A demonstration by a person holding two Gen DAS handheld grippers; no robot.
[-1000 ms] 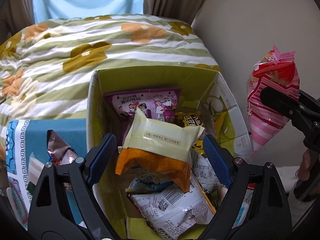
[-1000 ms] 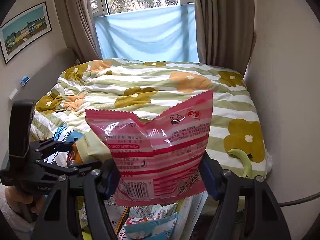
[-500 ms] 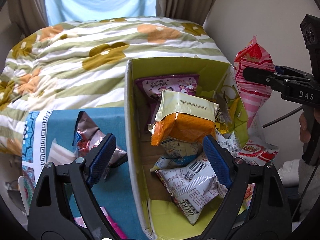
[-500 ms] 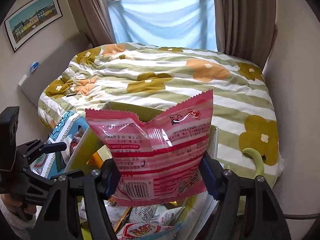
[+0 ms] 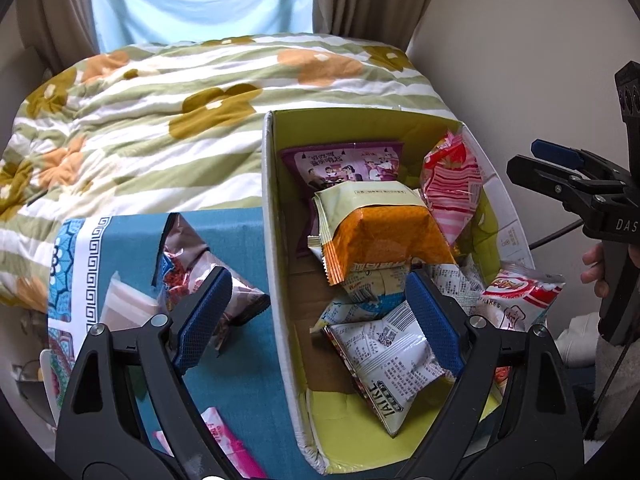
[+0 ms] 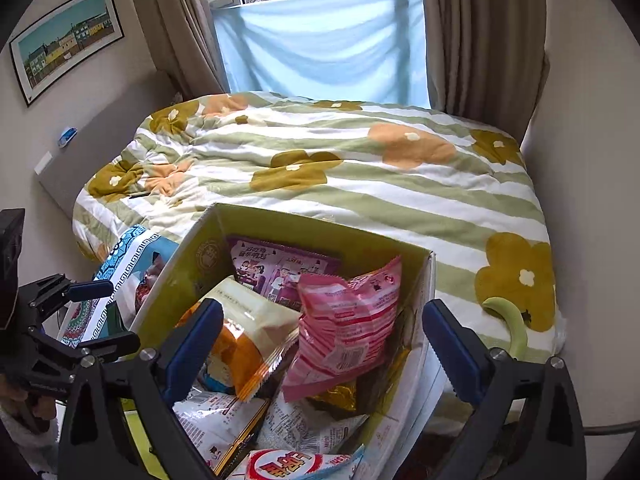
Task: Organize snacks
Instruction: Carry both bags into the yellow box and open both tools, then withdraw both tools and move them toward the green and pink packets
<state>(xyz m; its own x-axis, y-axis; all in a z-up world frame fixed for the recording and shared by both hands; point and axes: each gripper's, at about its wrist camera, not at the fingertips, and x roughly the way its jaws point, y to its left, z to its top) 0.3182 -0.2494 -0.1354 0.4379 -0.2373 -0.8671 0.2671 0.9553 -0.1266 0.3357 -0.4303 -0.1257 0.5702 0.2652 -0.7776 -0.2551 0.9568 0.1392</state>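
The pink striped snack bag point(image 6: 348, 332) stands tilted in the yellow-lined cardboard box point(image 6: 208, 236), between and just beyond the spread fingers of the right gripper point(image 6: 320, 348), touching neither pad; from the left wrist it shows at 1 o'clock, leaning in the box's far right corner point(image 5: 452, 192). The left gripper point(image 5: 316, 316) is also spread wide and holds nothing, one blue pad point(image 5: 204, 316) over the teal patterned cloth point(image 5: 240, 236), the other above the packets in the box. Just at 12 o'clock from it sits the cream-and-orange packet point(image 5: 380, 232), against a purple packet point(image 5: 344, 168) printed with cartoon figures and Chinese characters. A white packet point(image 5: 392, 364) at 5 o'clock carries black print and large letters I cannot read with certainty. A red-and-white bag point(image 5: 520, 292) hanging over the box's right edge reads "FLAKES". The right gripper's body, at 3 o'clock, is marked "DAS". A torn brownish packet point(image 5: 188, 264) lies on the cloth.
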